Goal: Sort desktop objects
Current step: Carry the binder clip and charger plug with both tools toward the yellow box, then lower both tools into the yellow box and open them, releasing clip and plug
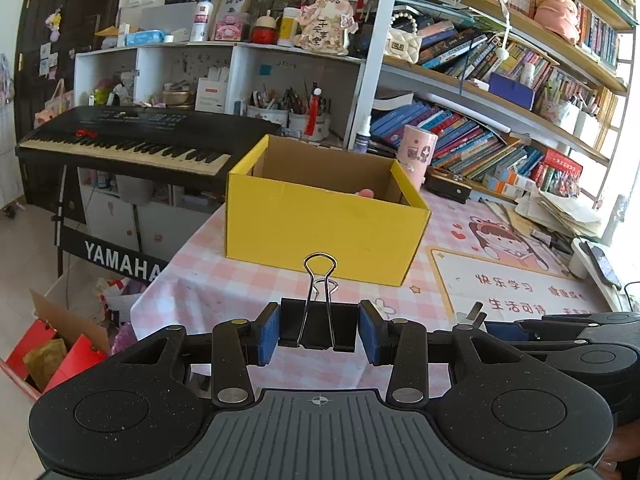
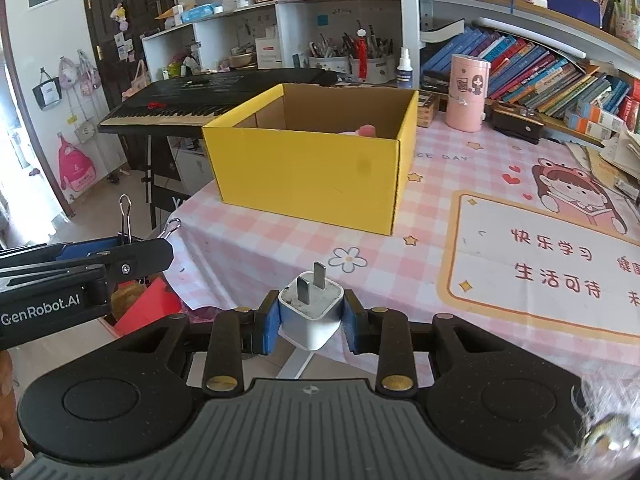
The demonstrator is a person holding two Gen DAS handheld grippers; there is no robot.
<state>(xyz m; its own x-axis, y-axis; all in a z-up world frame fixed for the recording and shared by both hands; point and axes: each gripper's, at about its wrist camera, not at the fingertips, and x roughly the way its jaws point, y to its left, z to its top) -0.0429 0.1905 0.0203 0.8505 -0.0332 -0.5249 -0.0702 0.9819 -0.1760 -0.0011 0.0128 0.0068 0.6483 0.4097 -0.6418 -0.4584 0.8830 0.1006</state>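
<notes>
My left gripper (image 1: 318, 330) is shut on a black binder clip (image 1: 318, 326) with its wire handles pointing up, held above the near edge of the pink checked table (image 1: 208, 280). My right gripper (image 2: 310, 316) is shut on a white plug adapter (image 2: 310, 312), prongs up. An open yellow cardboard box (image 1: 324, 224) stands ahead on the table; it also shows in the right wrist view (image 2: 312, 172). Something pink (image 2: 366, 130) lies inside it. The left gripper (image 2: 80, 264) with the clip shows at the left of the right wrist view.
A black Yamaha keyboard (image 1: 132, 140) stands left of the table. A pink canister (image 2: 468, 94) and bookshelves (image 1: 500, 140) are behind the box. A printed desk mat (image 2: 540, 268) lies at the right. A red box (image 1: 52, 356) sits on the floor at the left.
</notes>
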